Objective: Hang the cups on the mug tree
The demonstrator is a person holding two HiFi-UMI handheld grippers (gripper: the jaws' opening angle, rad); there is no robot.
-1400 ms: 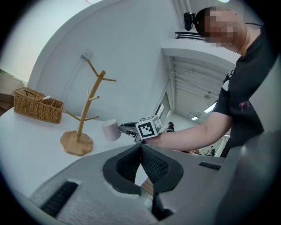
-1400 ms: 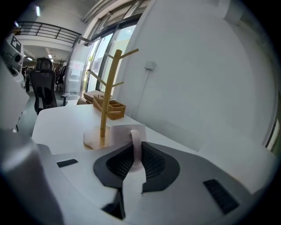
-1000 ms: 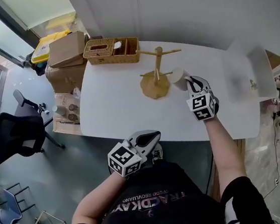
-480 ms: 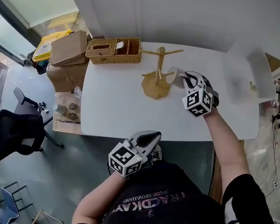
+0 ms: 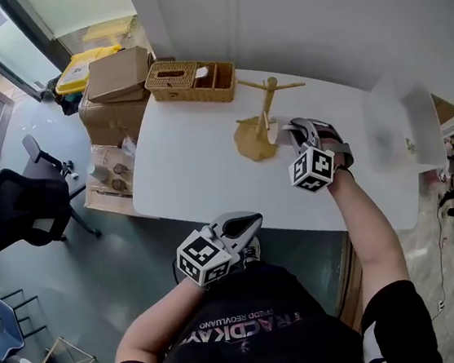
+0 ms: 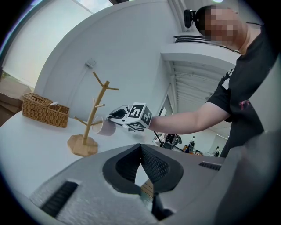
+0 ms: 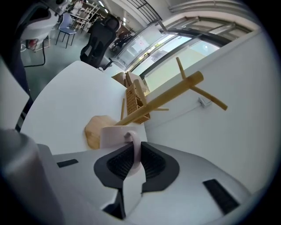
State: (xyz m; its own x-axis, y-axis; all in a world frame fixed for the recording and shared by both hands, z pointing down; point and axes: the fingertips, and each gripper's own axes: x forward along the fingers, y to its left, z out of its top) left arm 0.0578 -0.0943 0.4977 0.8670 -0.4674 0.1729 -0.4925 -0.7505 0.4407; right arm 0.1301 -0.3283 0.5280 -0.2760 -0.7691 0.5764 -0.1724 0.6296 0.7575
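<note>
The wooden mug tree stands at the back middle of the white table; its branches carry no cups. My right gripper is shut on the handle of a white cup, which it holds on its side in the air just right of the trunk. In the right gripper view the handle sits between the pads, with the cup's body near the tree. The left gripper view shows the cup close to a low branch. My left gripper hangs off the table's near edge, shut and empty.
A wicker basket sits at the table's back left corner. Cardboard boxes and a black office chair stand on the floor to the left. A pale blurred object lies at the table's right end.
My right gripper has carried the cup left and away from me, closer to the tree's trunk, and tipped it onto its side. The left gripper has stayed put.
</note>
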